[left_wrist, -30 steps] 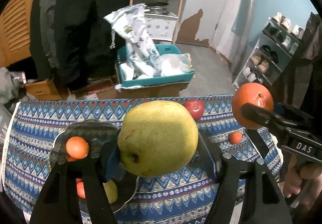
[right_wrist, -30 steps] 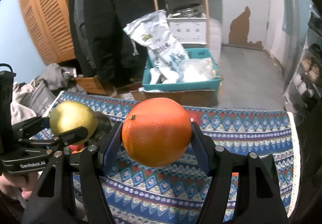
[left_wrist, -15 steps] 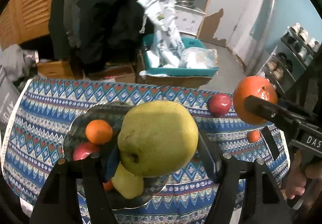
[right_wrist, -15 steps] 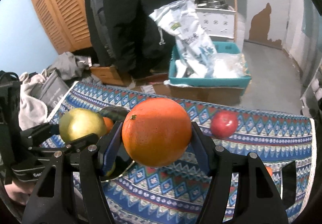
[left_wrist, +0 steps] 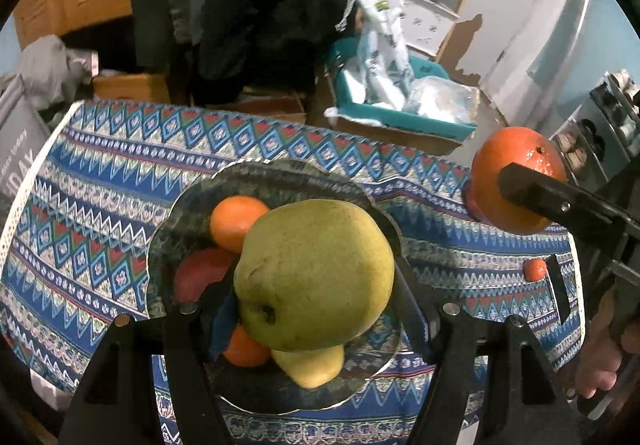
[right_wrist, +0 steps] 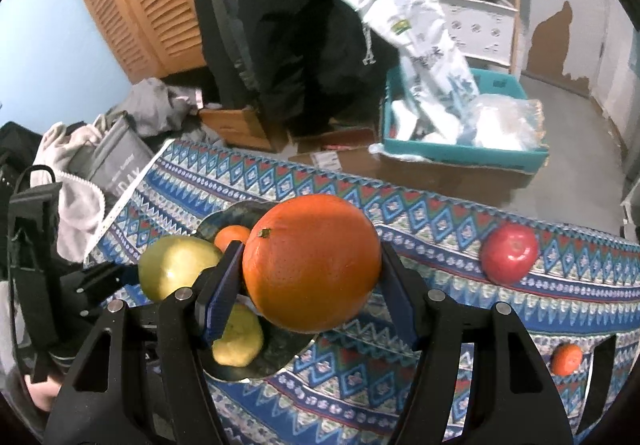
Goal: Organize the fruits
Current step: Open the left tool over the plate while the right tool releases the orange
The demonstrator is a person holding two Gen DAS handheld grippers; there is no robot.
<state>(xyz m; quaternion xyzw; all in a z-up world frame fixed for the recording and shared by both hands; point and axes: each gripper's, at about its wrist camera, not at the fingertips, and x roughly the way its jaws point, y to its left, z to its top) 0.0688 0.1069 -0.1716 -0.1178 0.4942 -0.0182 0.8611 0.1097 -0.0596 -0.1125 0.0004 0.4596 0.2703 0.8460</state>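
Hovering over the dark scalloped metal plate (left_wrist: 176,205) at the patterned tablecloth's (left_wrist: 100,181) middle, the left gripper (left_wrist: 316,301) clamps a big yellow-green pear (left_wrist: 314,273) while the right gripper (right_wrist: 312,277) squeezes a round orange (right_wrist: 312,261) across its widest girth: both look firm, smooth, roll-prone.

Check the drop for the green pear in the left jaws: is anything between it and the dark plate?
Yes. The pear, held by the left gripper, hangs over the plate, which already holds a mandarin, a red fruit, a yellow fruit and another orange one below it.
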